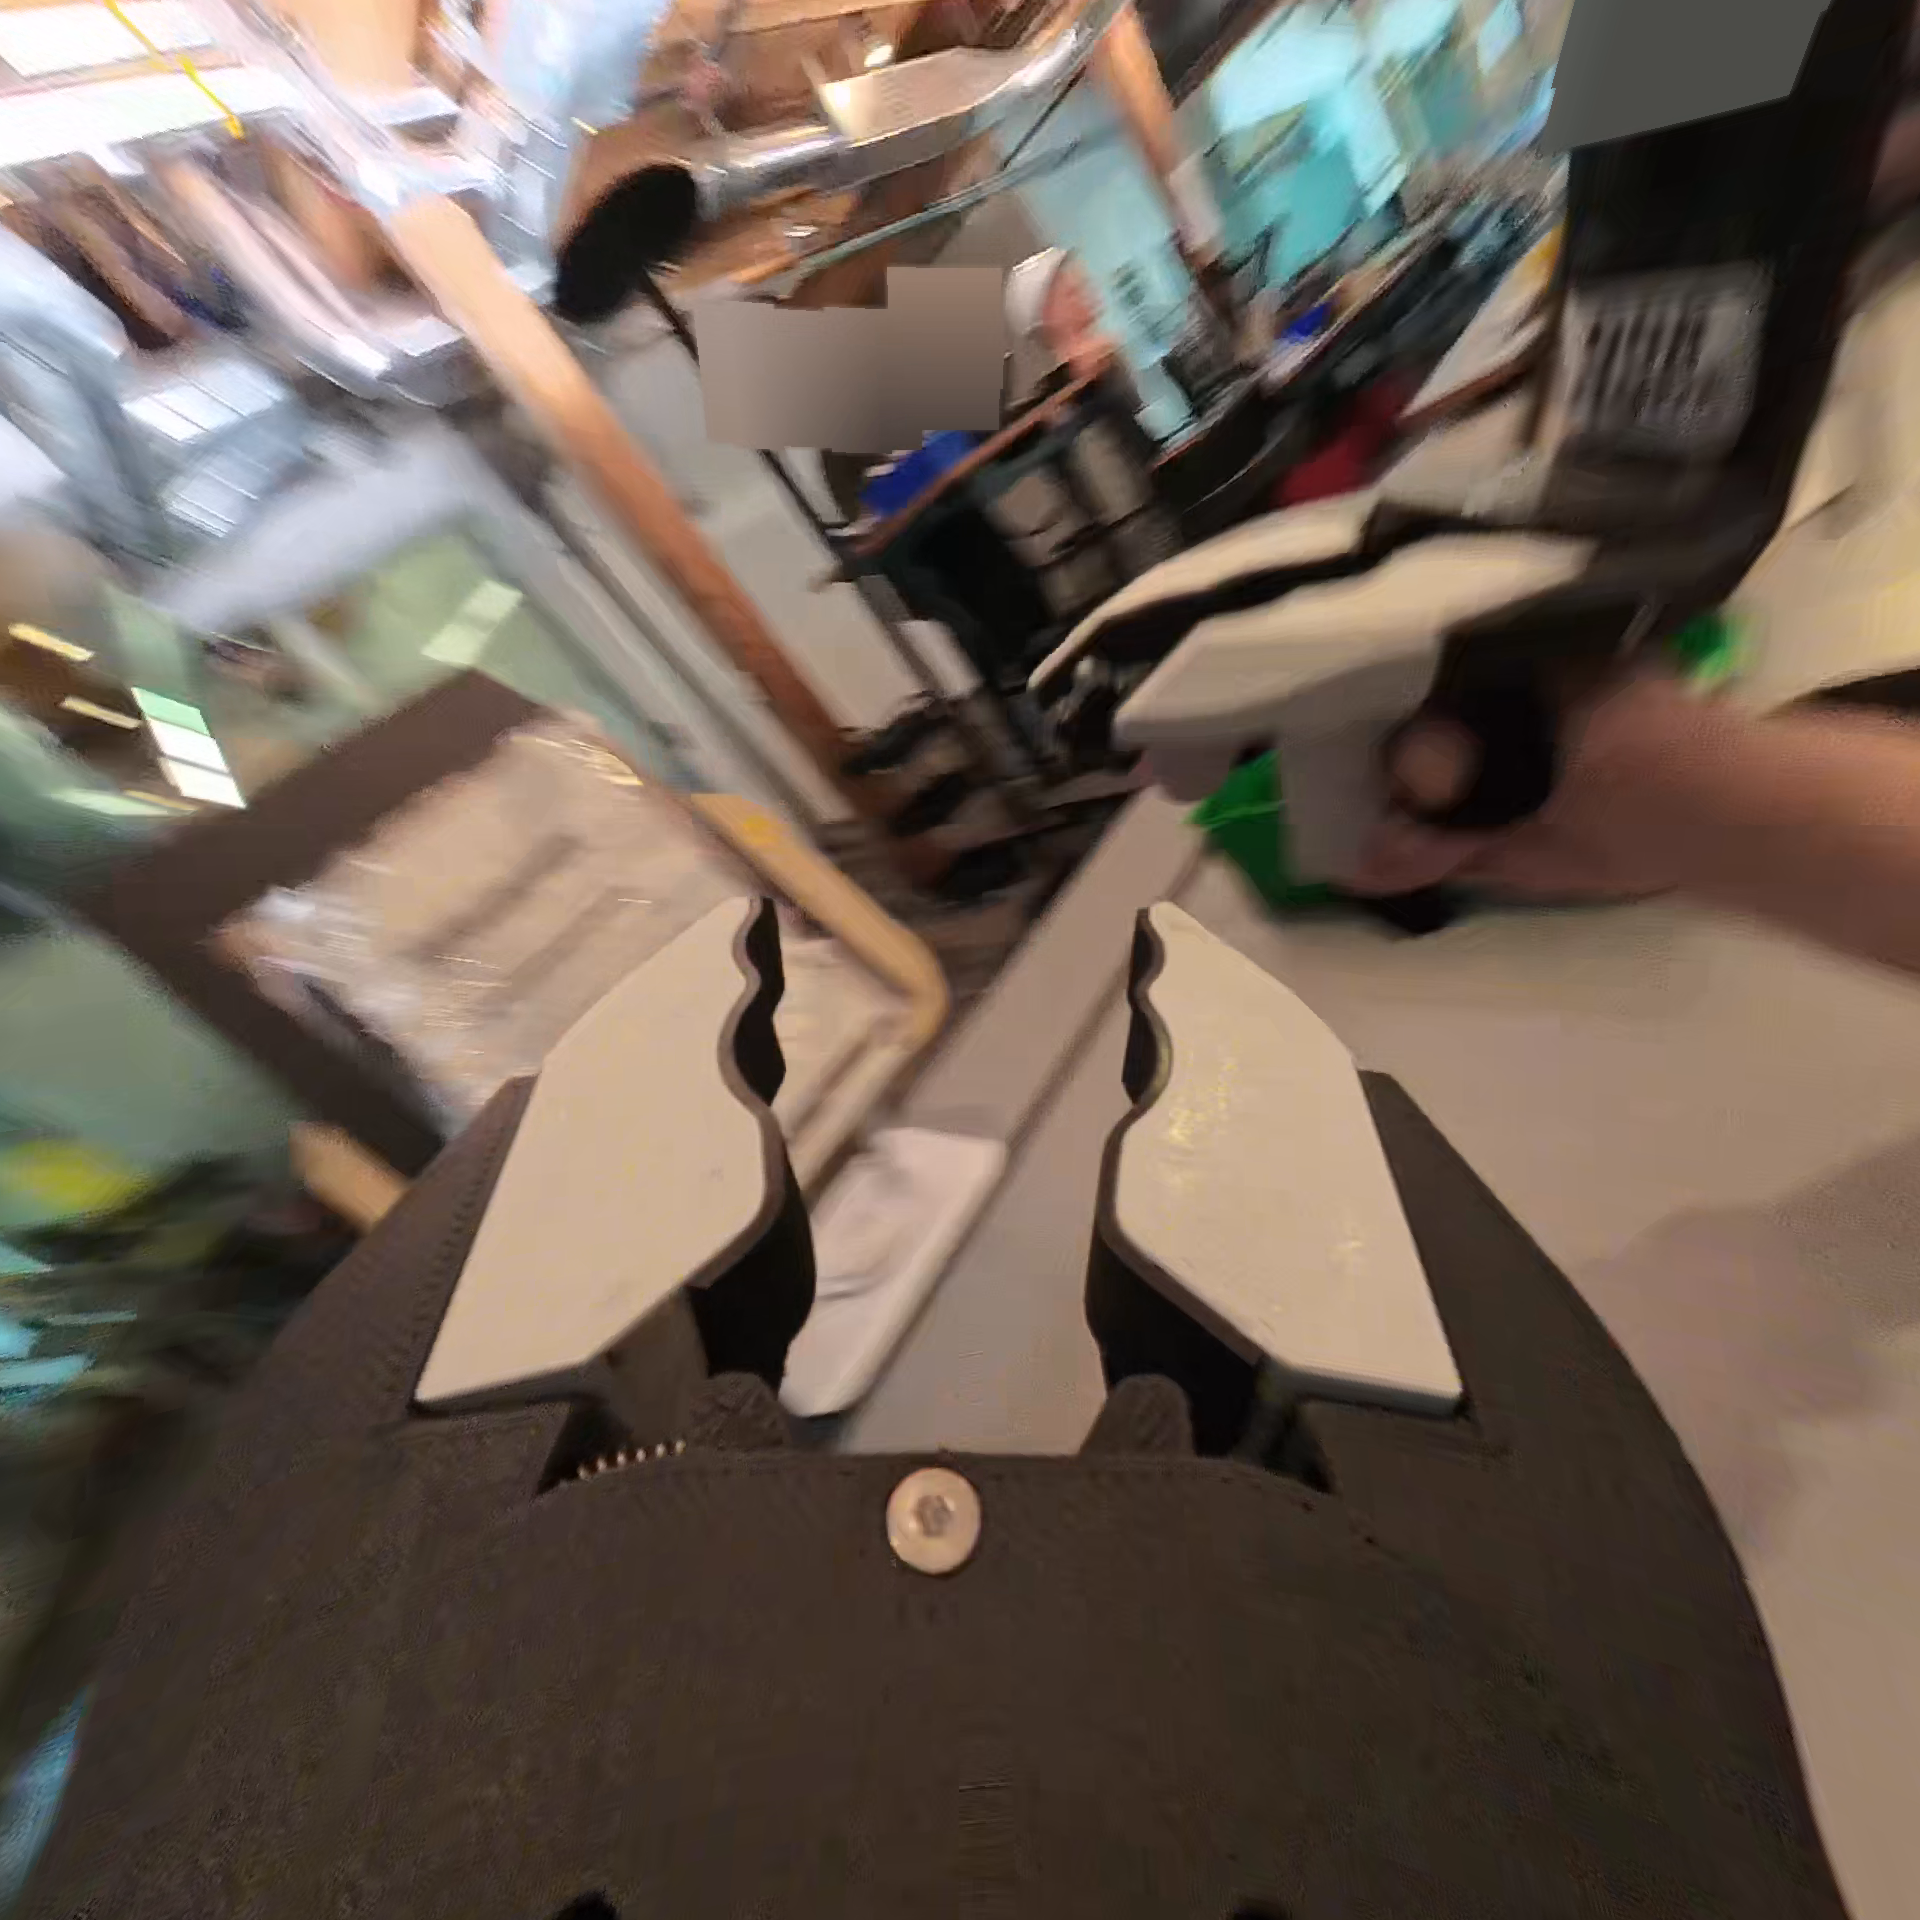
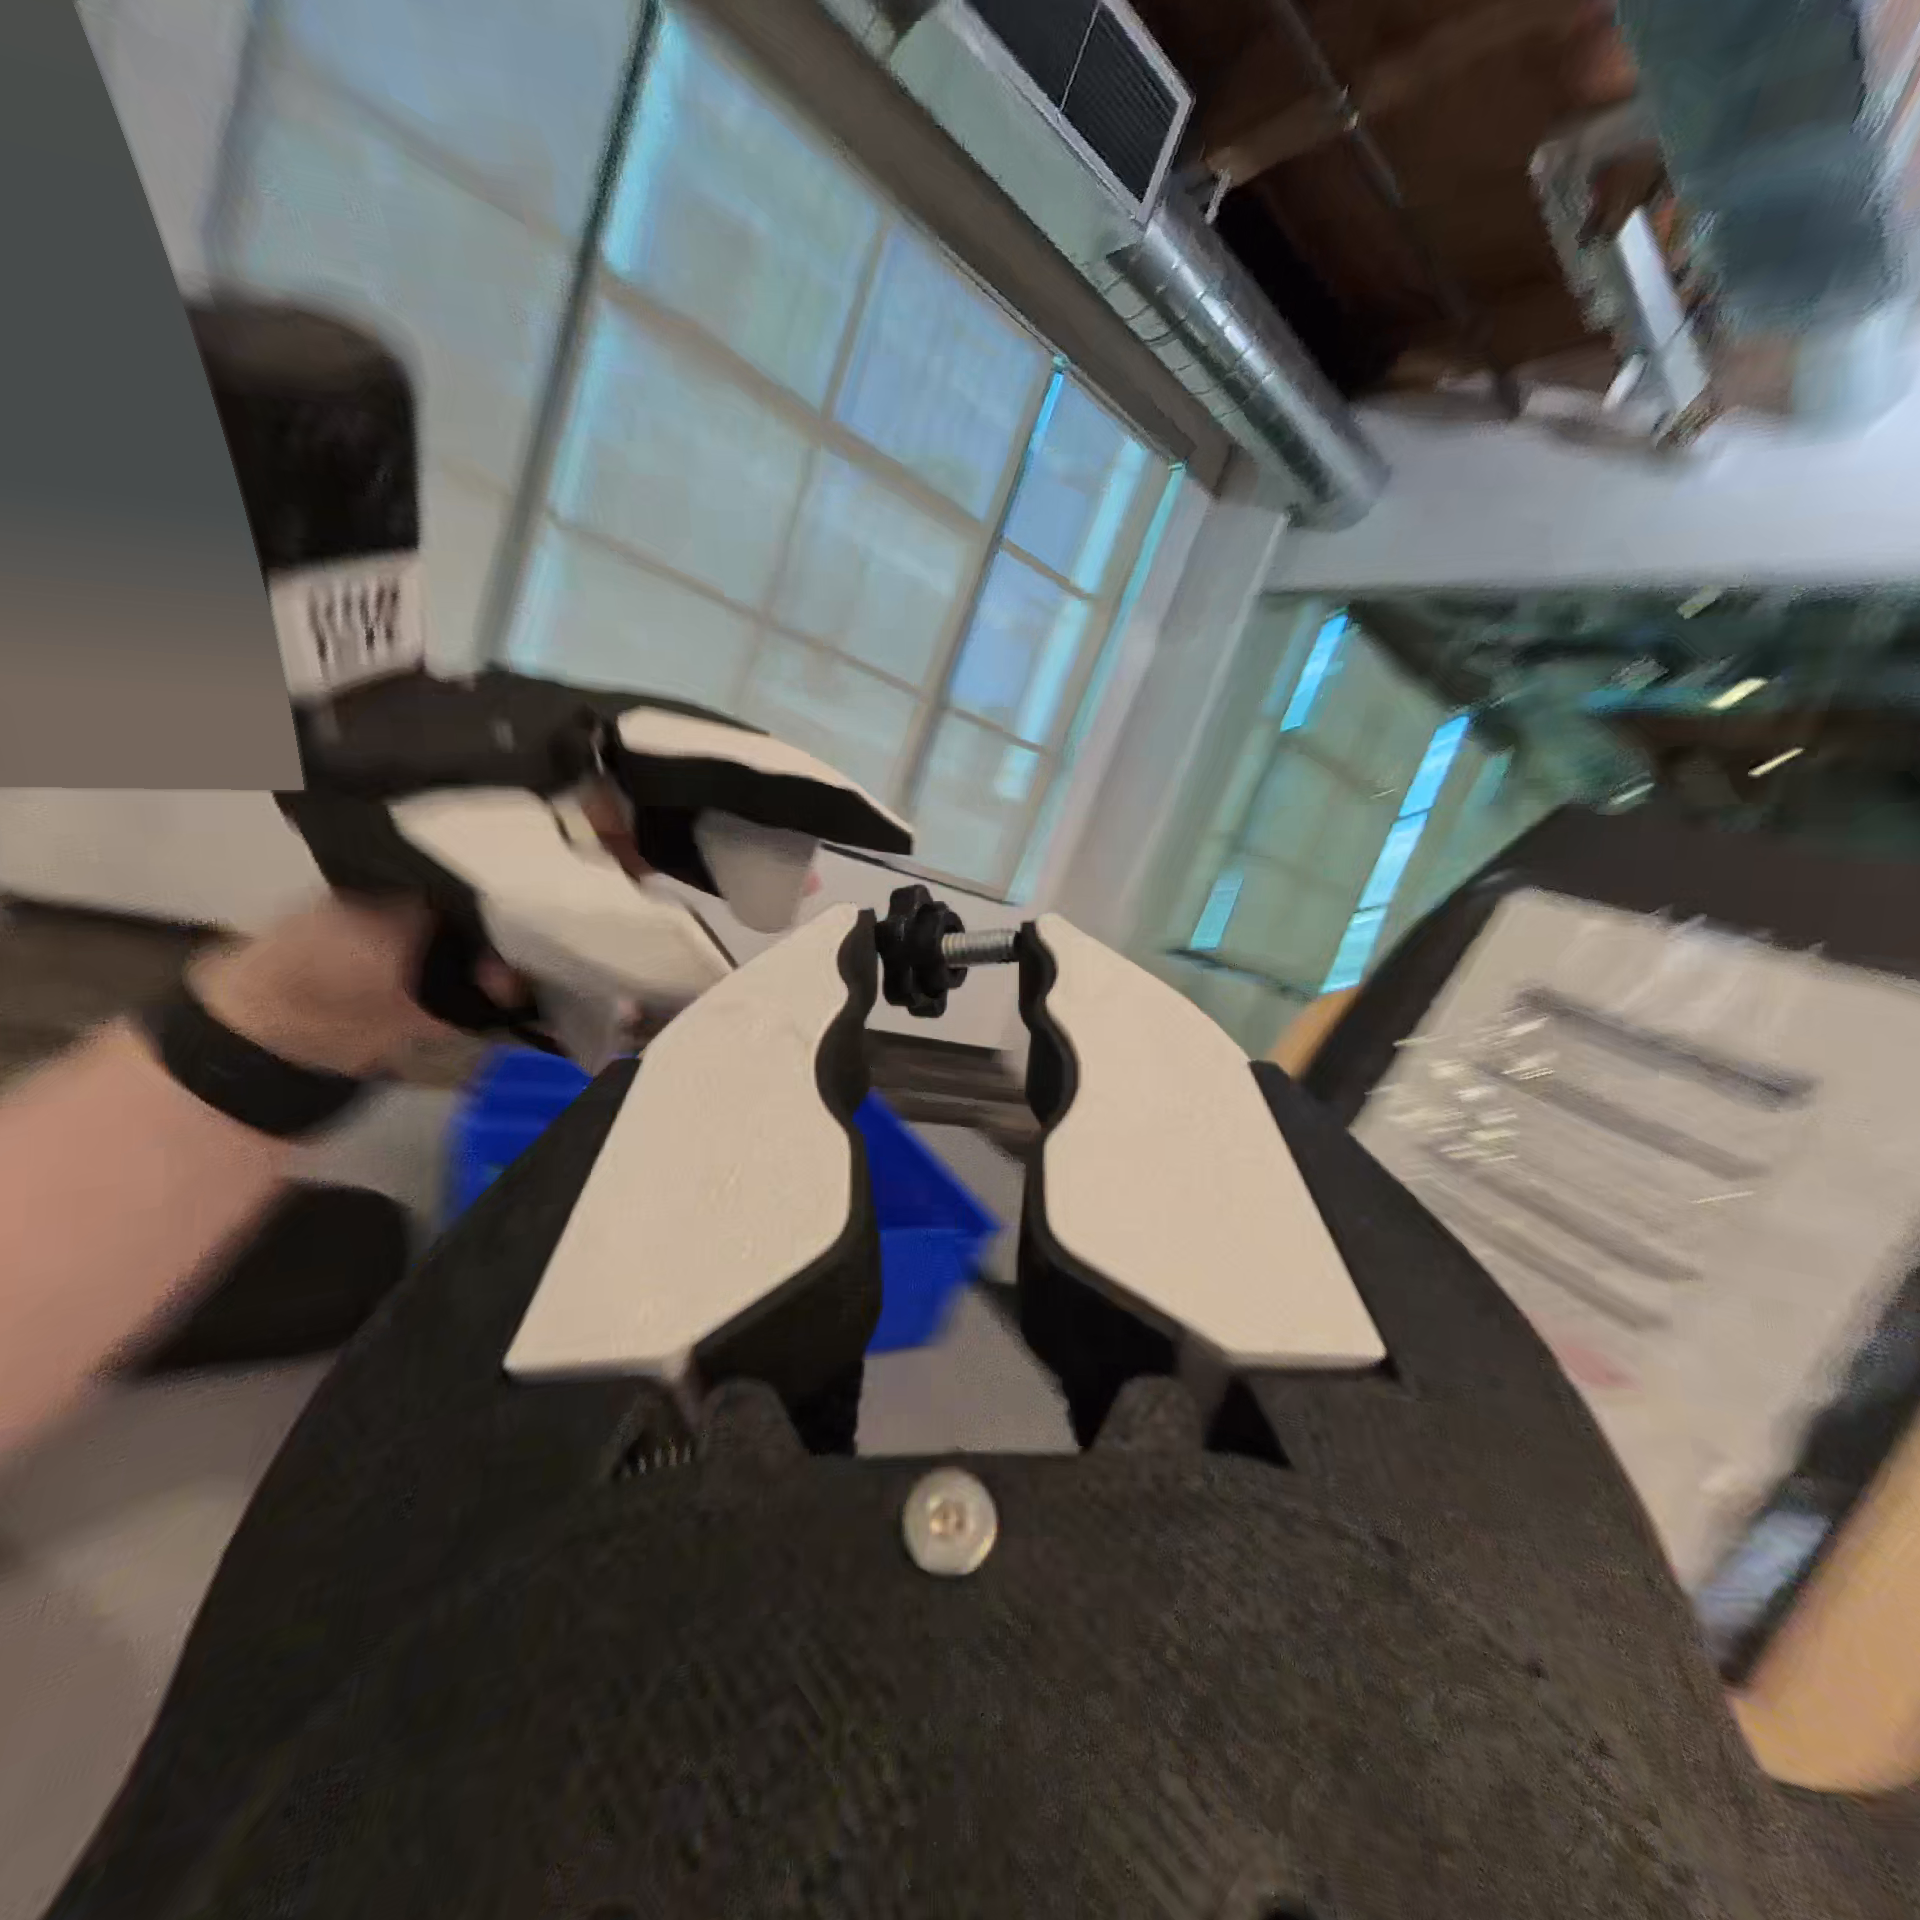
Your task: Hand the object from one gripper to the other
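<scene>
Right gripper (image 2: 943, 951): jaws pinch a black-knobbed screw (image 2: 928, 961) crosswise at the tips, knob toward 9 o'clock. Left gripper (image 1: 956, 940): jaws spread, nothing between them. The other gripper sits at 2 o'clock. A blue bin (image 2: 920, 1236) lies below the right jaws.
</scene>
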The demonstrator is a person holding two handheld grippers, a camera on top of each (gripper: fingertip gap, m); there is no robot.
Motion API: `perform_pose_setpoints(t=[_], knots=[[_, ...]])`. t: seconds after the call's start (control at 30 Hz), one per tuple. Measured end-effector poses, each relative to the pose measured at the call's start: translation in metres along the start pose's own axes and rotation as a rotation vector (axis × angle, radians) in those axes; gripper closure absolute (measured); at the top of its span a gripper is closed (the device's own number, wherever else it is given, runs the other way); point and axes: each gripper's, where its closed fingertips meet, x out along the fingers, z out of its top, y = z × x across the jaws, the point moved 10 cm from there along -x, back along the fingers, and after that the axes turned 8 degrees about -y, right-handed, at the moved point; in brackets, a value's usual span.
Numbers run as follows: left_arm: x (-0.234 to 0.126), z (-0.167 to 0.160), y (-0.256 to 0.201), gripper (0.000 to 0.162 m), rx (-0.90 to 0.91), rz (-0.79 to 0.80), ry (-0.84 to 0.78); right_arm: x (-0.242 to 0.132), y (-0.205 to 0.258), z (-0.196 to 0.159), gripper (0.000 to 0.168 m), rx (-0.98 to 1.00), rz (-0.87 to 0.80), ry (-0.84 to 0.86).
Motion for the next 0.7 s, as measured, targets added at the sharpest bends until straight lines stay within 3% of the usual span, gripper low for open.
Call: perform_pose_setpoints(t=[0.03,0.1,0.3,0.53,0.7], knots=[[0.000,-0.001,-0.005,0.104,0.166,0.076,0.019,0.000,-0.003,0.001,0.142,0.144,0.041,-0.014],[0.006,-0.002,-0.017,0.121,0.369,0.174,0.010,0.002,-0.006,0.002,0.142,0.396,0.110,-0.048],[0.022,0.004,-0.040,0.118,0.330,0.135,-0.176,0.007,-0.010,-0.013,0.142,0.970,0.291,-0.102],[0.019,0.007,-0.051,0.139,0.425,0.138,-0.273,0.015,-0.004,-0.035,0.142,1.343,0.459,-0.095],[0.018,0.006,-0.048,0.139,0.416,0.121,-0.242,0.017,-0.004,-0.040,0.142,1.388,0.457,-0.107]])
